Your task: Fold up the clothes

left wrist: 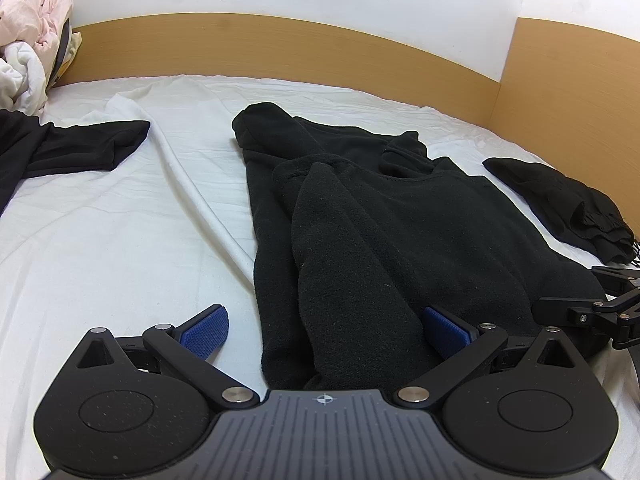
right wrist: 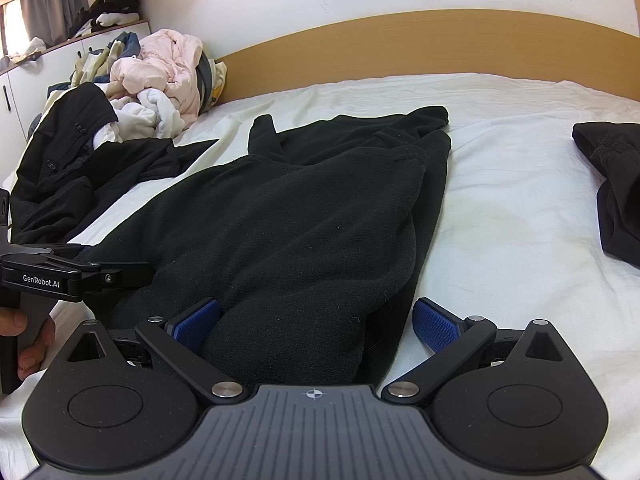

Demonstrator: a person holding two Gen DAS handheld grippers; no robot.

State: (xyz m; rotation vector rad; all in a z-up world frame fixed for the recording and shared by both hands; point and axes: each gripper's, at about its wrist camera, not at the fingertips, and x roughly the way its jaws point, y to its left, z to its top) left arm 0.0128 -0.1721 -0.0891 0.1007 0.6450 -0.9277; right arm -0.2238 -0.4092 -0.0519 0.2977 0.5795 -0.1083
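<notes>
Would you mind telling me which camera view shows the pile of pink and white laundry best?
The right wrist view: the laundry pile sits whole against the headboard, its pink and white items distinct. The left wrist view shows only part of it, cut off at the frame's corner.

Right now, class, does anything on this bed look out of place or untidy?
Yes: unfolded clothes are heaped at the headboard, and the black fleece lies crooked and rumpled on the white sheet.
</notes>
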